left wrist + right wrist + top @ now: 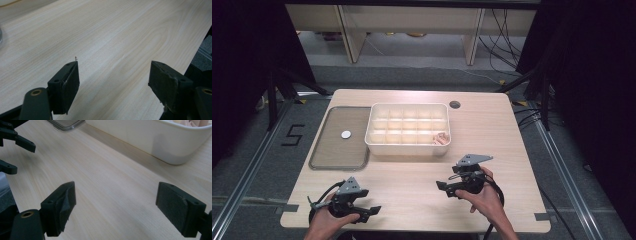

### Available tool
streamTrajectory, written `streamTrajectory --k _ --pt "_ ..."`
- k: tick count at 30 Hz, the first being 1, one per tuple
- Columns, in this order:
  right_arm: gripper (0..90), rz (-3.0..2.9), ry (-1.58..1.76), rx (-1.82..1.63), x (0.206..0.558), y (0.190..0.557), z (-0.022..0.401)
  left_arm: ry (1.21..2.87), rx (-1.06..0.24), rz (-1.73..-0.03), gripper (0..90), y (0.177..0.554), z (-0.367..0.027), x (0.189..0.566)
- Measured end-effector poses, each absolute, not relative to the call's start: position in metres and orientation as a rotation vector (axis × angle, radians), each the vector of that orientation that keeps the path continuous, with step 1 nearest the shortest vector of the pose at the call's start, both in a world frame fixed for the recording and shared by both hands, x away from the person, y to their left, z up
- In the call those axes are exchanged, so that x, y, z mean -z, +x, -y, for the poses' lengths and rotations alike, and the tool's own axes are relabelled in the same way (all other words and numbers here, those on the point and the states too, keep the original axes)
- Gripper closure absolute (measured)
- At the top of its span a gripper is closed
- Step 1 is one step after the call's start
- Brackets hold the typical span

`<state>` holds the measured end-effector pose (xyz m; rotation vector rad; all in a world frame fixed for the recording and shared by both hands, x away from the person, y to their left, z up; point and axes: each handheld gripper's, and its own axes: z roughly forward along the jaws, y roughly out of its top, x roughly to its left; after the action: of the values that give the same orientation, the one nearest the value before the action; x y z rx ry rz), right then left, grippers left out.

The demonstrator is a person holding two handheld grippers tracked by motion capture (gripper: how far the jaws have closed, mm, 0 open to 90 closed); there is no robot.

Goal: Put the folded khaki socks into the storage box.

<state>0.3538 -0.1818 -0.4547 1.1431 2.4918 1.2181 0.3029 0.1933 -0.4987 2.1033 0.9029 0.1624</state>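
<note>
Left claw [371,212] and right claw [443,189] both gape empty, on the near side of the white divided box [408,131].

a dark flat lid [340,138] with a white round knob [346,134] lies at nine o'clock on the bench [492,130]; a grommet hole [455,104] at one o'clock.

two black hand-held grippers, left [373,210] and right [444,188], grey triangular top plates, trailing black cables
</note>
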Motion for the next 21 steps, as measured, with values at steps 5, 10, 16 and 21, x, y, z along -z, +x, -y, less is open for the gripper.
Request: streamTrajectory --k 5,10,16,21 --pt "17.5 -2.498 1.154 -1.217 0.459 0.350 0.183 2.099 -0.163 -0.910 24.2 0.302 -0.193 0.499" --pt "17.5 -2.508 1.149 -1.225 0.465 0.346 0.184 2.130 -0.172 -0.893 24.2 0.303 -0.194 0.498" --pt "17.4 -2.510 1.176 -1.224 0.468 0.341 0.187 2.120 -0.160 -0.898 24.2 0.302 -0.193 0.498" --pt "17.4 -2.511 1.163 -1.221 0.473 0.337 0.189 2.139 -0.159 -0.885 24.2 0.303 -0.194 0.498"
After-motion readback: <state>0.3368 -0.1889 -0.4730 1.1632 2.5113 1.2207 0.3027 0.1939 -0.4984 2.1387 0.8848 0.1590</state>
